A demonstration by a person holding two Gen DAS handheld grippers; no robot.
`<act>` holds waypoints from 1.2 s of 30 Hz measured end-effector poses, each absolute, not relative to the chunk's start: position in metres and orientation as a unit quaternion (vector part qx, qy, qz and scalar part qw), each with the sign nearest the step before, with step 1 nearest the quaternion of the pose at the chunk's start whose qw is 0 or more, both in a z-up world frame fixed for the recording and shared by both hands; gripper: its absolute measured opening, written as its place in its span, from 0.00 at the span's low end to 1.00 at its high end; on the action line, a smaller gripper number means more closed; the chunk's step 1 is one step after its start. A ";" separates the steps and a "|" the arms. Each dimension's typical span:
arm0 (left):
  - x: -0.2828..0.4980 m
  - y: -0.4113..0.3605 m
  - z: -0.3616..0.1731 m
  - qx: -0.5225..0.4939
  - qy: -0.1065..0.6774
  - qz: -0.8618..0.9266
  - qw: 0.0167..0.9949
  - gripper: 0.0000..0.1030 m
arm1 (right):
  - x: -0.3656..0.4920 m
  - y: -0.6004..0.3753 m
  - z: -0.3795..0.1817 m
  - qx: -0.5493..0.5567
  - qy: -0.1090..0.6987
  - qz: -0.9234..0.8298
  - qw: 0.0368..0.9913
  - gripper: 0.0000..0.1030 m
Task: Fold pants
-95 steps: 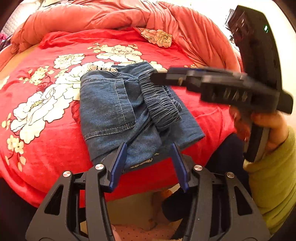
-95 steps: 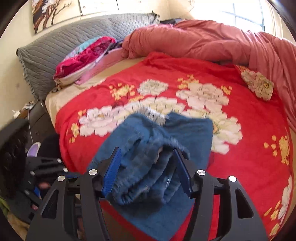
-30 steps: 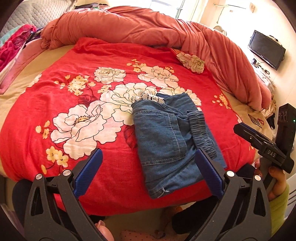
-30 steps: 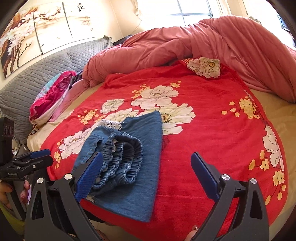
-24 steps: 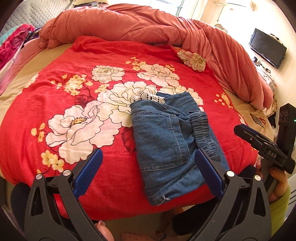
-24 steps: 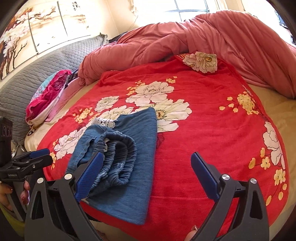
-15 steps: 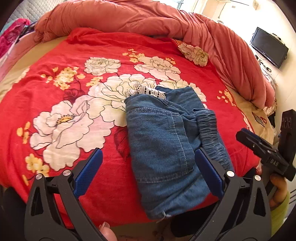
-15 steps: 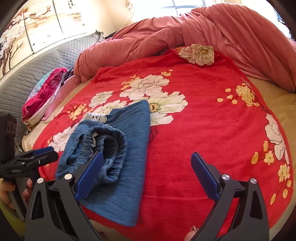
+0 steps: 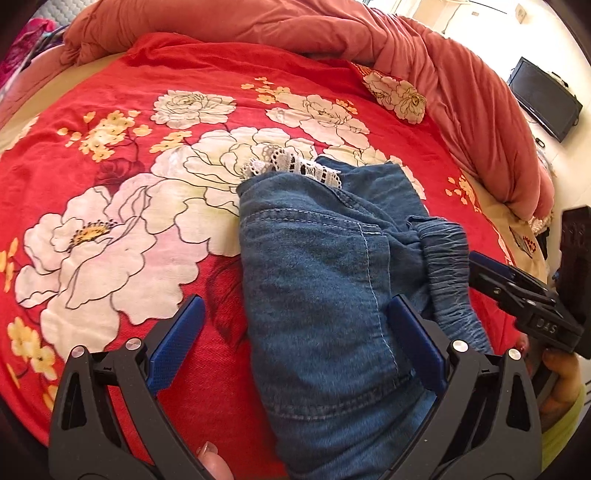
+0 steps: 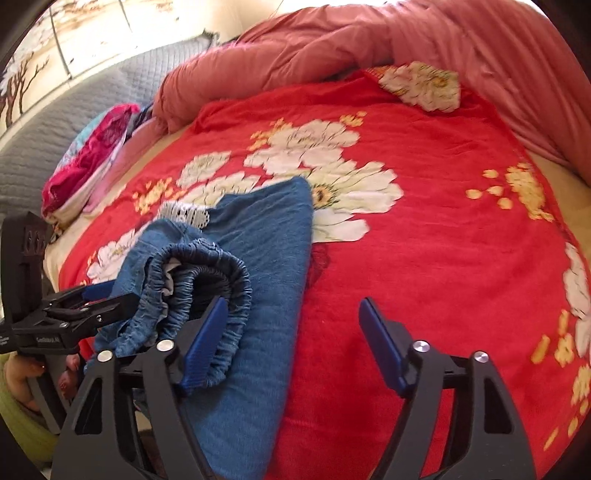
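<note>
Folded blue denim pants (image 9: pixel 325 280) with white lace trim (image 9: pixel 291 166) lie on the red floral blanket (image 9: pixel 122 206) near the bed's front edge. My left gripper (image 9: pixel 295 339) is open and empty, its fingers wide apart over the pants' near left part. My right gripper (image 10: pixel 291 339) is open and empty; its left finger (image 10: pixel 205 341) is at the elastic waistband (image 10: pixel 207 273), its right finger over the blanket. In the left wrist view the right gripper (image 9: pixel 517 291) shows beside the waistband (image 9: pixel 447 273). In the right wrist view the left gripper (image 10: pixel 74 314) shows at the pants' left side.
A bunched salmon quilt (image 9: pixel 369 33) lies along the far and right sides of the bed. A grey headboard (image 10: pixel 74 110) and pink clothes (image 10: pixel 92 155) are at the far left. A television (image 9: pixel 543 99) hangs on the right wall.
Both grippers have moved in closer to the pants and stayed open. The right gripper's left finger now reaches the waistband. The pants lie as before.
</note>
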State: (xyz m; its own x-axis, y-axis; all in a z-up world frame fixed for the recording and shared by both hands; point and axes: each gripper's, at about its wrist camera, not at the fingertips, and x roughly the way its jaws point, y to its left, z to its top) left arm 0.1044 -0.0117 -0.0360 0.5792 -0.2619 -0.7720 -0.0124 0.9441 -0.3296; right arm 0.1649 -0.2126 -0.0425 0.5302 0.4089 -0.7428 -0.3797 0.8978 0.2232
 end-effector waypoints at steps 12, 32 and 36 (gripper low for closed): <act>0.110 -0.022 -0.041 -0.153 0.441 -0.084 0.880 0.76 | 0.175 -0.198 -0.064 0.055 0.431 0.294 0.852 0.47; 0.110 -0.029 -0.028 -0.152 0.432 -0.089 0.885 0.44 | 0.146 -0.177 -0.049 0.024 0.358 0.282 0.890 0.18; 0.111 -0.023 -0.020 -0.169 0.428 -0.097 0.882 0.42 | 0.139 -0.171 -0.035 0.021 0.338 0.286 0.896 0.18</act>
